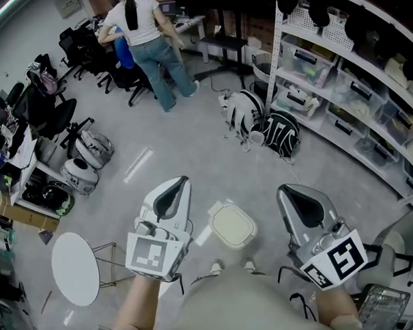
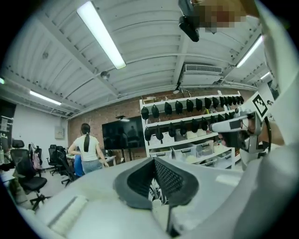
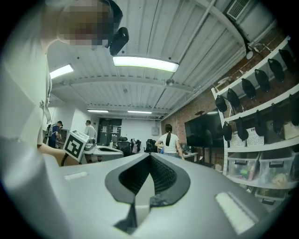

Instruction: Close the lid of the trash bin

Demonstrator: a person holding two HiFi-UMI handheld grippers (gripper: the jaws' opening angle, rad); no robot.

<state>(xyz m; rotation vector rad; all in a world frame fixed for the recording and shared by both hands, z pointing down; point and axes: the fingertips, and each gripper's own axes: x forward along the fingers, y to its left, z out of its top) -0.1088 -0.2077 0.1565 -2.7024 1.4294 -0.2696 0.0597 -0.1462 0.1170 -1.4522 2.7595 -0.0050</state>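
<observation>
In the head view a small trash bin [image 1: 233, 226] with a cream, rounded-square lid stands on the grey floor just ahead of my feet. The lid lies flat over the bin's top. My left gripper [image 1: 179, 183] hangs to the bin's left, and my right gripper [image 1: 285, 190] to its right. Both are held above the bin and touch nothing. Each has its jaws shut with nothing between them. The left gripper view [image 2: 153, 161] and the right gripper view [image 3: 149, 157] look out level across the room, so the bin is hidden from both.
A round white side table [image 1: 74, 268] stands at my left and a wire basket [image 1: 383, 308] at lower right. Backpacks [image 1: 263, 125] lie on the floor ahead. Storage shelves [image 1: 354, 100] line the right side. A person [image 1: 150, 40] stands at desks far back, among office chairs.
</observation>
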